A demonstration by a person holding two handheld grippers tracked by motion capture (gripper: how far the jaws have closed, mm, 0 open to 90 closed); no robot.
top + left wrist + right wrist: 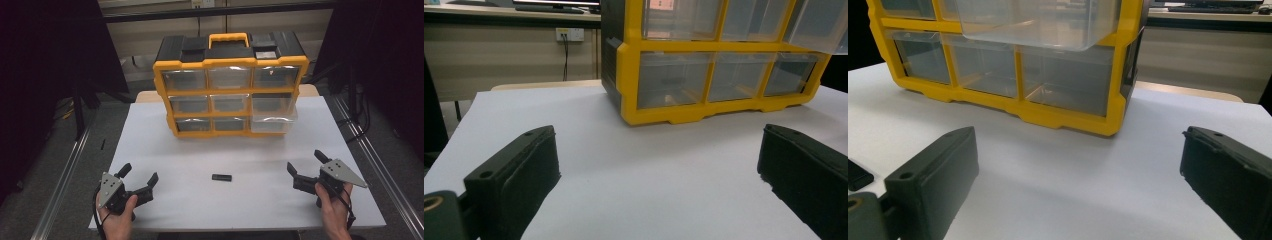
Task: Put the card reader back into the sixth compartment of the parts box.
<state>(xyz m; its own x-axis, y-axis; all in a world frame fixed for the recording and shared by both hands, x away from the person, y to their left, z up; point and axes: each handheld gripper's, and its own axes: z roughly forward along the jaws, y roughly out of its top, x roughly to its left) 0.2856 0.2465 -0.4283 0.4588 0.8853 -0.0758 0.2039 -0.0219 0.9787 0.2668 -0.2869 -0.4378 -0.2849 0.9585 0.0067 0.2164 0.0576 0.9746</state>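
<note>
My left gripper (139,175) sits near the front-left corner of the tabletop (165,155), jaws spread wide, nothing between them. In the left gripper view the same gripper (659,165) has bare white surface between its two black jaws. My right gripper (306,162) is near the front-right corner, jaws also spread wide and empty; in the right gripper view it (1078,165) frames blank tabletop too. Both point toward the back edge.

Small black block (221,177) lies flat on the tabletop near the front edge, roughly midway between my two grippers, well apart from each. It peeks in at the left edge of the right gripper view (857,175).

Yellow-and-black drawer organizer (231,85) stands upright toward the back edge, centred, three rows of three clear drawers, yellow handle (228,37) on top. The middle-row right drawer (272,107) is pulled out partway, sticking forward over the bottom row; seen overhanging in the right gripper view (1038,22). Other drawers look pushed in.
</note>
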